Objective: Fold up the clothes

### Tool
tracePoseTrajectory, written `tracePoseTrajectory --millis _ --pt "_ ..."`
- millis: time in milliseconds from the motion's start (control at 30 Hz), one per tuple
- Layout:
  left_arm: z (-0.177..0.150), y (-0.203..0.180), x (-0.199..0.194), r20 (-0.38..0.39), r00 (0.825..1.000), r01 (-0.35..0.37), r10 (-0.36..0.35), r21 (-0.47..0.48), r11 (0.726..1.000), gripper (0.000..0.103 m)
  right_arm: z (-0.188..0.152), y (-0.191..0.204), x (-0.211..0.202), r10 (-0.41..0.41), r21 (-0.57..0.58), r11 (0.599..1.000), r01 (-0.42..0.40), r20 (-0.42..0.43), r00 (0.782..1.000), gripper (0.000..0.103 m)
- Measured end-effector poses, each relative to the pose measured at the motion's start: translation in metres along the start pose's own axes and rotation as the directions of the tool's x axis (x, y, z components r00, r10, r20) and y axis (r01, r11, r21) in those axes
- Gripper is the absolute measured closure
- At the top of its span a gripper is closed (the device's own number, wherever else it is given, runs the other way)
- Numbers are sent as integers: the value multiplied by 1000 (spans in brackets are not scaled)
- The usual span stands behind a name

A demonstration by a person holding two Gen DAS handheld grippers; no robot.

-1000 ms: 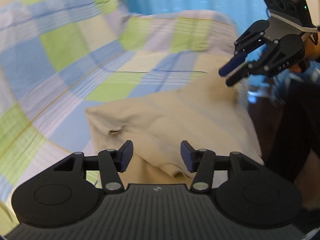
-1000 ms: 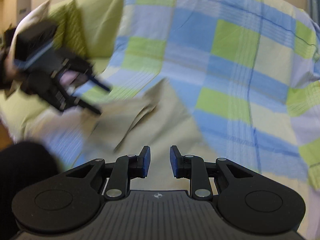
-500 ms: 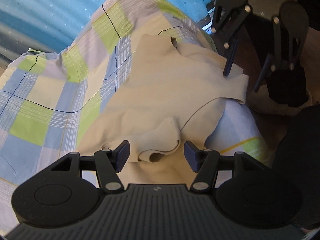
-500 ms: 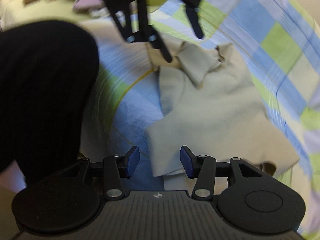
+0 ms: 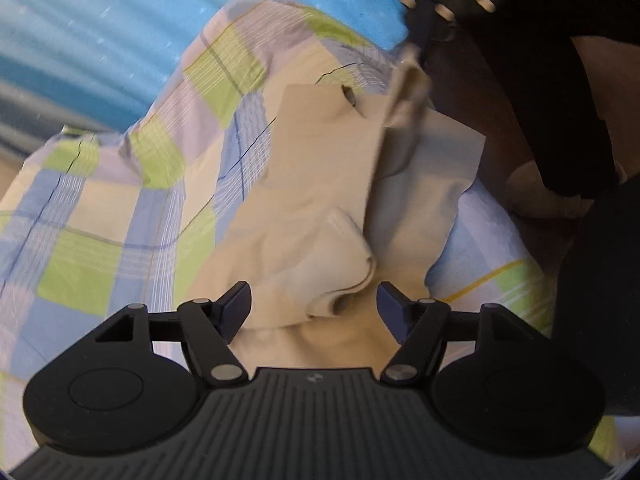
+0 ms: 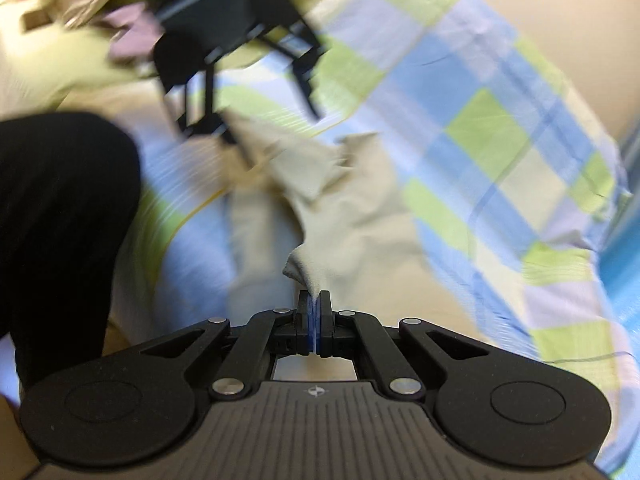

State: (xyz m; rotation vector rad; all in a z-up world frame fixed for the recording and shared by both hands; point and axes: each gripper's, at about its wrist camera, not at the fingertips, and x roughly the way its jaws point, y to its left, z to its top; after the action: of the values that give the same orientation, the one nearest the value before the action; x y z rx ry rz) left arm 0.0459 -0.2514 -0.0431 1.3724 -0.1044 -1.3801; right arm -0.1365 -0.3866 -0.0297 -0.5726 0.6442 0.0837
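A bed covered by a blue, green and cream checked sheet [image 5: 120,220] stands before a blue curtain [image 5: 100,20]. On it lies a rumpled beige cloth garment [image 5: 320,184]. The right gripper [image 6: 315,308] pinches its edge, lifted; the left gripper [image 5: 314,304] gapes wide over a fold.

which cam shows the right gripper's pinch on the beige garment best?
Right wrist view: the right gripper is shut on a pinched fold of the beige fabric garment, sharp and close. Left wrist view shows only a blurred lifted corner under dark gripper parts at top.
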Motion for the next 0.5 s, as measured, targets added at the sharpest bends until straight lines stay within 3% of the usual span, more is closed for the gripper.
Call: tracePoseTrajectory --millis 100,233,300,400,500 --pt "10 2 3 23 1000 3 -4 59 998 37 3 -14 -8 -39 25 999 39 14 999 103" --pt "15 17 2 54 999 0 -2 40 999 37 4 -32 -9 -78 46 996 77 18 997 103" --pt "15 18 5 48 999 1 -6 90 996 37 4 -37 -8 -84 36 996 84 15 996 103" --pt "19 9 15 38 999 17 -27 257 966 37 2 -29 -4 -55 -4 998 55 1 998 103" --pt "21 -6 26 44 997 39 -64 433 900 40 -1 -17 2 -16 -48 999 15 -18 1000 103"
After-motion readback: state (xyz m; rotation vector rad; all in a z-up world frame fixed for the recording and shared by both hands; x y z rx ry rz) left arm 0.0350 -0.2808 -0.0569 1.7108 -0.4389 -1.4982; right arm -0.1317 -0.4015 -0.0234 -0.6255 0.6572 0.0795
